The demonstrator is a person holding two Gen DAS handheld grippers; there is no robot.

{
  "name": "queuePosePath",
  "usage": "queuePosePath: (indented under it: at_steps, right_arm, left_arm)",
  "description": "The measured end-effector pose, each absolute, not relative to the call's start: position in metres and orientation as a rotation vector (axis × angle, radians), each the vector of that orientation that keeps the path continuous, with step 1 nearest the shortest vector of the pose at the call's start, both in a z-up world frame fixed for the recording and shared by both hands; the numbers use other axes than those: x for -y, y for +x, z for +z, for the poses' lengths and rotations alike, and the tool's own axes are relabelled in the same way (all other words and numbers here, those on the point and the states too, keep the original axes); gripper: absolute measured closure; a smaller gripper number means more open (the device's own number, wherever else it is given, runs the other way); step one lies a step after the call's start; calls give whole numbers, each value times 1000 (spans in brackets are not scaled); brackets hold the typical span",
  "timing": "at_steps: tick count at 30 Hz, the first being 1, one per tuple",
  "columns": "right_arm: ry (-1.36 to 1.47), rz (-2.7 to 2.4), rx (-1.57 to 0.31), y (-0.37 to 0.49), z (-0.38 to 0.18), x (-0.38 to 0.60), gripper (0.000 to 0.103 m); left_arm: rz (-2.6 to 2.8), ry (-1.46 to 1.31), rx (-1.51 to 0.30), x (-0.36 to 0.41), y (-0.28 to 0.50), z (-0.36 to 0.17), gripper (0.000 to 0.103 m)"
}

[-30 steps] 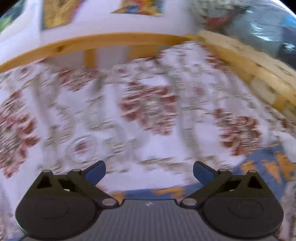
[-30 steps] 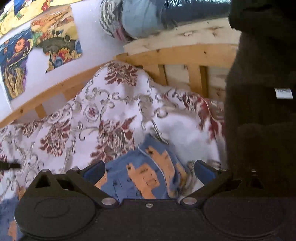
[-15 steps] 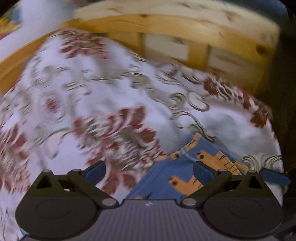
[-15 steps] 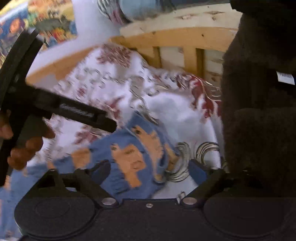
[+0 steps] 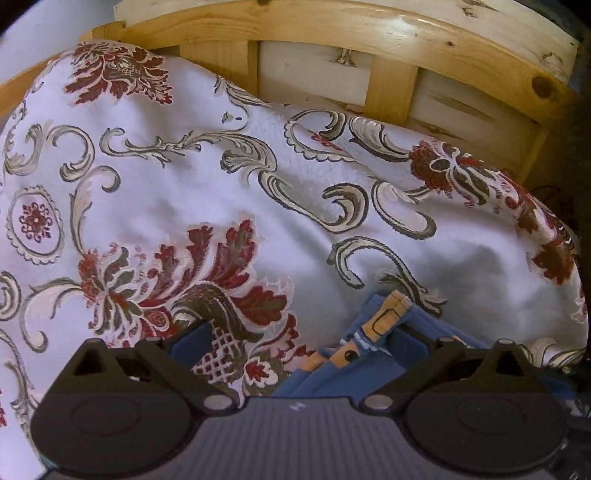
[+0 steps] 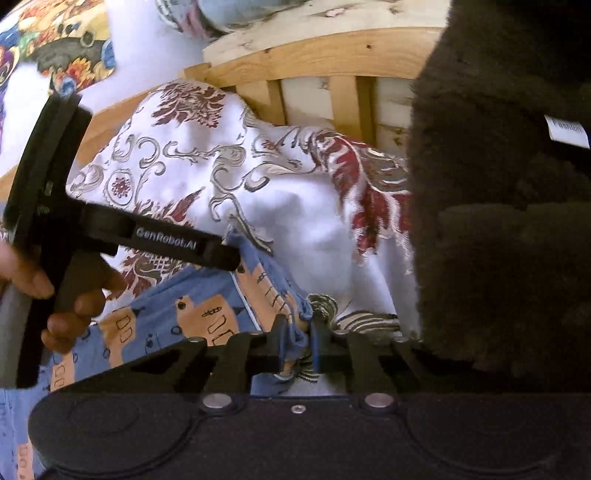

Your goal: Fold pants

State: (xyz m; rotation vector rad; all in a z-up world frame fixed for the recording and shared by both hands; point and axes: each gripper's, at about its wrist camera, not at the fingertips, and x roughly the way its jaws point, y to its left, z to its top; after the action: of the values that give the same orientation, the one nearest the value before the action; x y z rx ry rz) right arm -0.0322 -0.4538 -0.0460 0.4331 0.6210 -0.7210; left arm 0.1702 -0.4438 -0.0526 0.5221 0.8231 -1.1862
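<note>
Stretching leftward across the flowered white bedspread (image 6: pixel 295 221), one pair of blue orange-printed pants (image 6: pixel 207 314); right gripper (image 6: pixel 297 341) clamps its corner, left gripper (image 5: pixel 301 341) spread apart.

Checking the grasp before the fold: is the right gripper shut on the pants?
Shut on them. The right gripper has its jaws drawn close together, with a bunched edge of the blue pants pinched between them.

Soft cloth pants (image 6: pixel 192 314) on a woven bedspread (image 5: pixel 184 192) (slightly glossy), beside a varnished wood frame (image 5: pixel 332 33).
</note>
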Motion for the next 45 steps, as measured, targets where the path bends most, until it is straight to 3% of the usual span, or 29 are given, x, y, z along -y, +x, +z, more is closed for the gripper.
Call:
queuePosePath:
  at_steps: [11, 22, 32, 38, 41, 43, 45]
  right_arm:
    - [376, -705, -610, -32, -40, 441, 91]
    - [223, -595, -667, -23, -36, 411, 91]
    - [128, -495, -729, -8, -37, 394, 91]
    - [122, -477, -743, -6, -37, 394, 91]
    - [115, -466, -750, -5, -38, 393, 91]
    - [110, -460, -754, -2, -40, 392, 91]
    - [106, -454, -756, -1, -41, 391, 91]
  left_arm:
    - [-1134, 431, -902, 428, 168, -39, 0]
    - [-1059, 157, -1415, 454, 187, -19, 0]
    - [-842, 268, -1431, 476, 170, -20, 4]
    - [-817, 259, -1454, 483, 156, -12, 28]
    - [-799, 301, -1438, 490, 151, -9, 47]
    - [-759, 373, -1409, 498, 145, -7, 67]
    - [-724, 431, -1367, 502, 141, -4, 73]
